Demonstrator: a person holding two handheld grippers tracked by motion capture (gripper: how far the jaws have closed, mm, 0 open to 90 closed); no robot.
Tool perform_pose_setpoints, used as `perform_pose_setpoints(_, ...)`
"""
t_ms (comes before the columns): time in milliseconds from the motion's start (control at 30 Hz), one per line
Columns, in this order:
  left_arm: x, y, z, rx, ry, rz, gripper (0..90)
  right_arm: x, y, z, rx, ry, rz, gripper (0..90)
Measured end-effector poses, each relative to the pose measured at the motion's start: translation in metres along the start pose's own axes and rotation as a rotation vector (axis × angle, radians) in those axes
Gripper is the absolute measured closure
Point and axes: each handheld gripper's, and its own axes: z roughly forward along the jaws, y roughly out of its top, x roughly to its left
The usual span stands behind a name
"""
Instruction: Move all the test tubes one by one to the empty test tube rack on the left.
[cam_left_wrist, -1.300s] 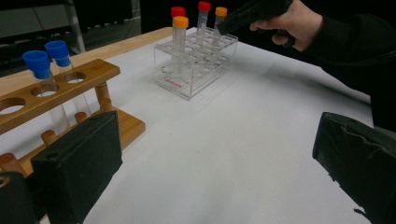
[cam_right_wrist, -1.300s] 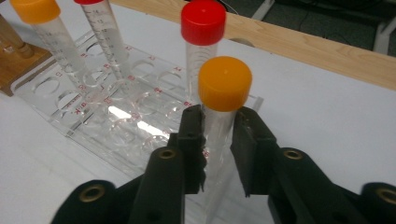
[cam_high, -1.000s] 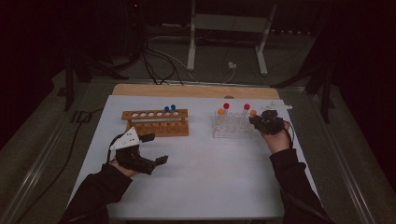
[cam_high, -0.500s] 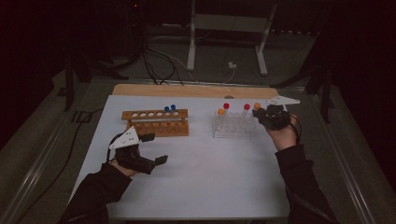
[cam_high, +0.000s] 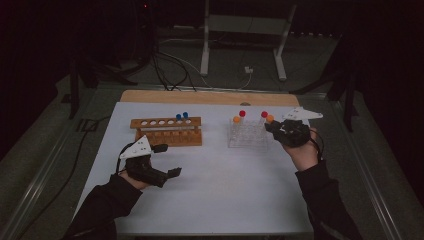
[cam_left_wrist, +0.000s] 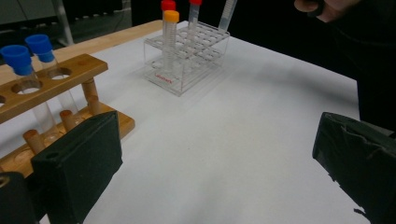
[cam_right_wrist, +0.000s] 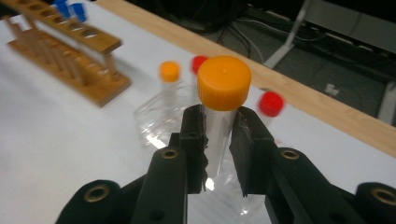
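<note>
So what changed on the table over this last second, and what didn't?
The right gripper, shut on the orange-capped clear plastic tube, rose and drew the tube up out of the clear acrylic rack, drifting toward the table's right edge. The left gripper stayed open and in place near the wooden rack; the two blue-capped tubes and the rest in the clear rack stayed put.
</note>
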Motion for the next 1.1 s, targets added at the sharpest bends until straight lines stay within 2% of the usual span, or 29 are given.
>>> perform_pose_setpoints(300,-0.001,0.004,0.004,0.016,-0.022,0.007,2.3,0.039,-0.012,0.004,0.030,0.111,-0.062,75.2)
perform_pose_setpoints(667,-0.009,0.013,0.015,0.030,-0.074,0.022,2.4,0.085,-0.019,0.013,0.043,0.238,-0.131,75.2)
perform_pose_setpoints(933,-0.017,0.026,0.027,0.028,-0.115,0.045,2.5,0.110,-0.020,0.018,0.052,0.299,-0.166,75.2)
perform_pose_setpoints(1100,-0.022,0.035,0.036,0.024,-0.145,0.056,3.8,0.121,-0.020,0.020,0.054,0.329,-0.175,75.2)
